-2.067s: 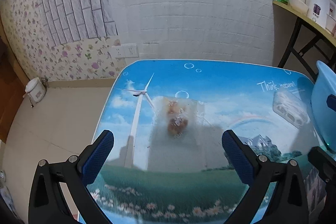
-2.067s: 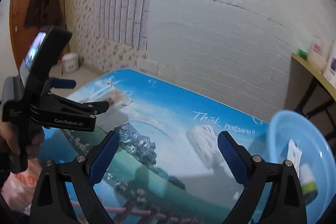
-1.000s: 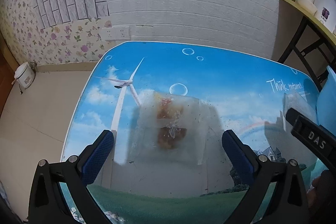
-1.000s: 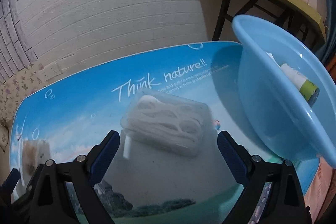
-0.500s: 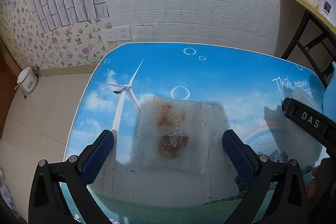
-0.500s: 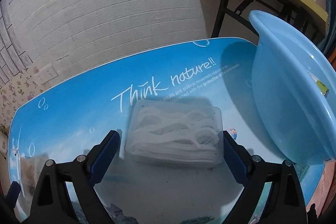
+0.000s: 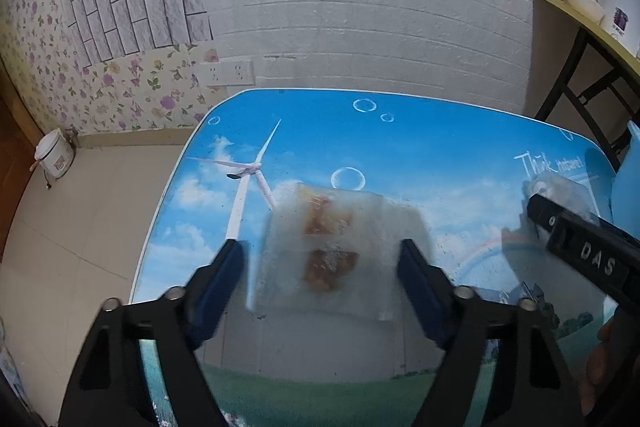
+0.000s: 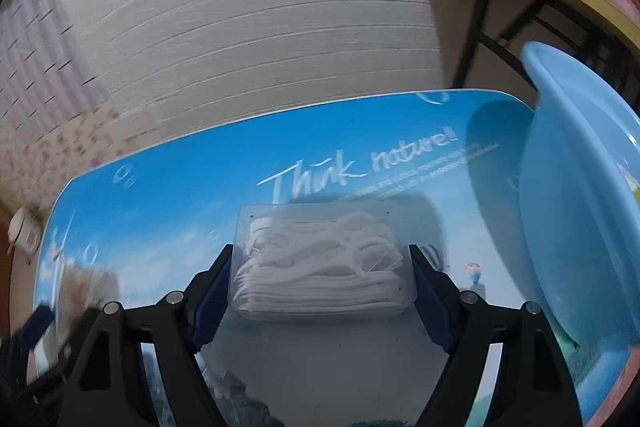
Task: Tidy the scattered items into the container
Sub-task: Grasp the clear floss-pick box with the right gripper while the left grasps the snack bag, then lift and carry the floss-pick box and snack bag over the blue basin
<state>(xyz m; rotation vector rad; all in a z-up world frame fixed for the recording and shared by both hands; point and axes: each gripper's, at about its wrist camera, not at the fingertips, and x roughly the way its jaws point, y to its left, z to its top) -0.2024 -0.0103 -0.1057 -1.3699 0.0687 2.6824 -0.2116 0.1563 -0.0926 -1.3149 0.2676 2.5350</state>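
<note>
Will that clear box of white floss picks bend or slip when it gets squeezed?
The clear box looks like thin rigid plastic, so it probably flexes slightly. Its glossy sides may slip. Probably light, holding only floss picks.

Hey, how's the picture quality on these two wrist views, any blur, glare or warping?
Left wrist view: mostly sharp, though the left gripper is motion-smeared as its jaws close around the clear packet; fisheye bows the table edge. Right wrist view: walls and shelf streaked by blur, the floss pick box stays fairly crisp, the glossy table mirrors it.
</note>
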